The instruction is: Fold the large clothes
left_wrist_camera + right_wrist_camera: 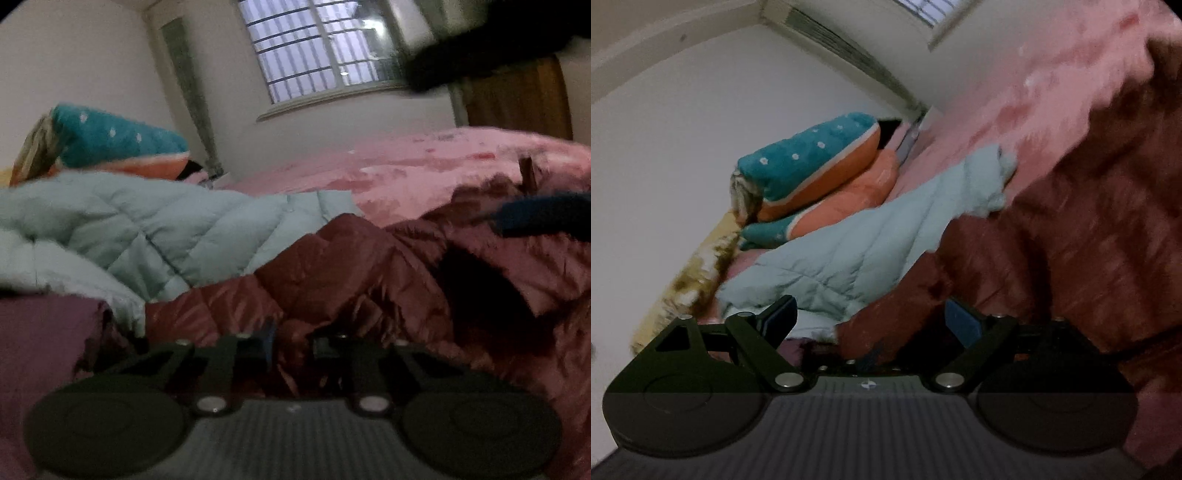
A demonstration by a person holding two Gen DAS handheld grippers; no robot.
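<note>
A shiny maroon puffer jacket lies crumpled on the bed, right in front of me. My left gripper is shut on a fold of it at its near edge, with cloth bunched between the pads. In the right wrist view the same maroon jacket fills the right side. My right gripper stands open there, its blue pads wide apart and pressing on nothing. In the left wrist view a blurred blue pad of the right gripper hovers over the jacket's far right part.
A pale blue quilted coat lies to the left, partly under the maroon one. Beneath both is a pink bedspread. Teal and orange pillows are stacked by the wall. A purple cloth lies near left, and a dark sleeve crosses the barred window.
</note>
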